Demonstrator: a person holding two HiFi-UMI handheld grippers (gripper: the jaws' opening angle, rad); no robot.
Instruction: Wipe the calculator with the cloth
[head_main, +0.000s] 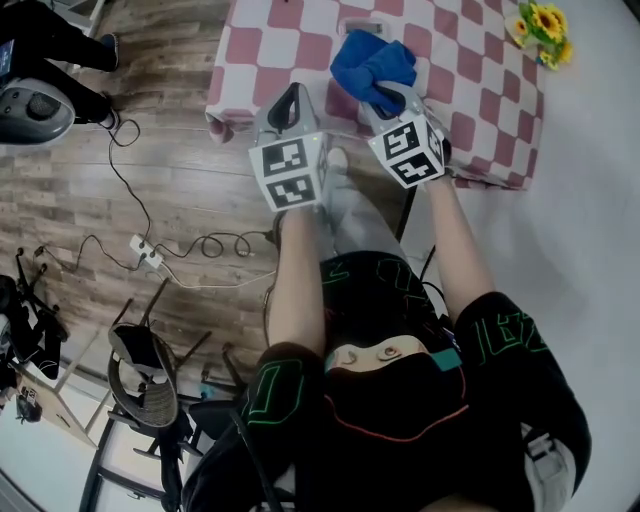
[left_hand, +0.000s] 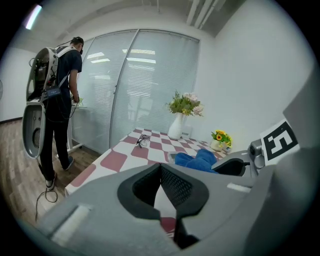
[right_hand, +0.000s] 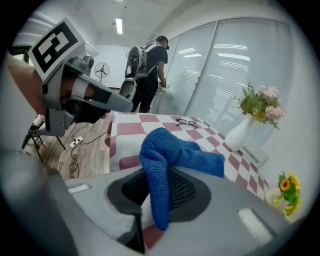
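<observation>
The blue cloth (head_main: 372, 62) hangs bunched from my right gripper (head_main: 388, 98), which is shut on it above the near edge of the pink-and-white checked table (head_main: 300, 45). In the right gripper view the cloth (right_hand: 170, 155) drapes over and between the jaws of the right gripper (right_hand: 157, 200). A small pale flat thing (head_main: 362, 27) lies on the table just beyond the cloth, mostly hidden; it may be the calculator. My left gripper (head_main: 290, 102) is beside the right one, at the table's edge, jaws together with nothing in them. The same left gripper (left_hand: 162, 200) shows checked cloth beyond its jaws.
A white vase of flowers (left_hand: 176, 125), a small sunflower pot (head_main: 540, 28) and a pair of glasses (left_hand: 142, 140) are on the table. A person with a backpack (left_hand: 55, 95) stands at the far end. A power strip with cables (head_main: 148, 255) and a chair (head_main: 145, 375) are on the wooden floor.
</observation>
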